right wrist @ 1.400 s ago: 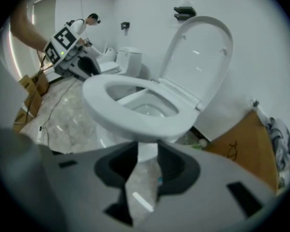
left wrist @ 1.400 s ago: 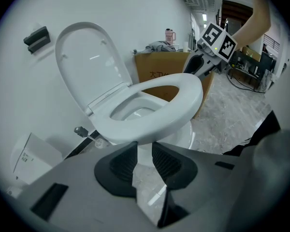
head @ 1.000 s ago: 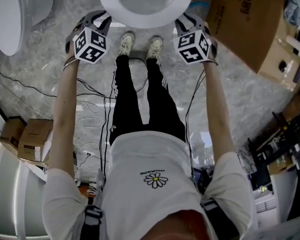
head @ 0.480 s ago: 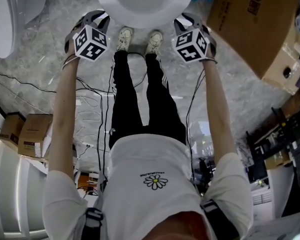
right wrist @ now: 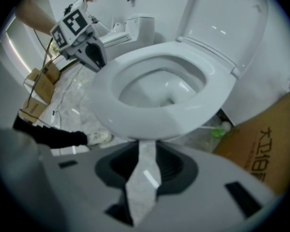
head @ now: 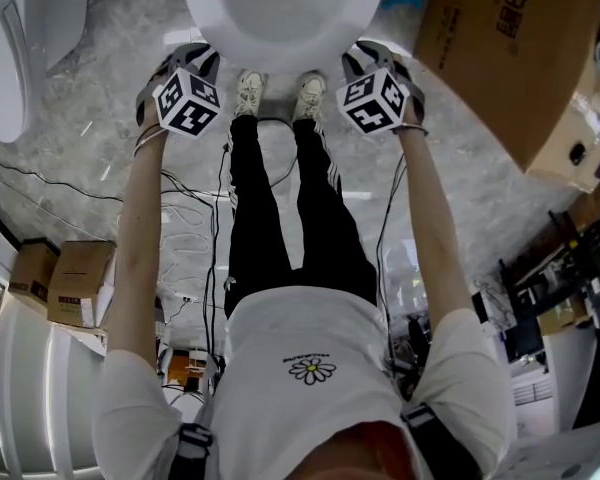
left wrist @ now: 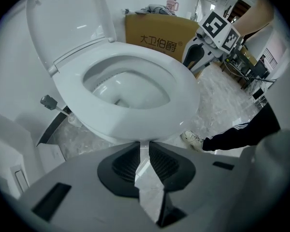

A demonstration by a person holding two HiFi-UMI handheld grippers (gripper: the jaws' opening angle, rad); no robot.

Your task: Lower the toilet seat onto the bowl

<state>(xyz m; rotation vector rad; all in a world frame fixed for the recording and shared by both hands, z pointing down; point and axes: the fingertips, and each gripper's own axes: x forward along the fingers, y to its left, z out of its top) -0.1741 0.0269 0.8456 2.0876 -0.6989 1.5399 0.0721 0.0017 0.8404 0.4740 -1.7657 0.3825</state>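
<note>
The white toilet (head: pixel 280 8) sits at the top of the head view. Its seat ring (left wrist: pixel 135 88) lies flat over the bowl, and the lid (left wrist: pixel 67 23) stands upright behind it. My left gripper (head: pixel 192 58) is at the bowl's front left. Its jaws (left wrist: pixel 144 146) are closing to a narrow gap just under the rim, with only floor between them. My right gripper (head: pixel 365 56) is at the front right. Its jaws (right wrist: pixel 146 146) stand wider and are also closing, with nothing between them. Each gripper shows in the other's view: the right gripper (left wrist: pixel 193 62), the left gripper (right wrist: pixel 94 57).
A large cardboard box (head: pixel 500 48) stands right of the toilet, and a second toilet (head: pixel 20 38) is at far left. The person's shoes (head: pixel 280 93) are at the bowl's front. Cables (head: pixel 180 188) trail over the marble floor. Small boxes (head: pixel 60 278) sit at left. A green brush (right wrist: pixel 217 129) is by the base.
Both grippers have drawn a little closer together at the bowl's front, and the toilet looms slightly larger at the top of the head view.
</note>
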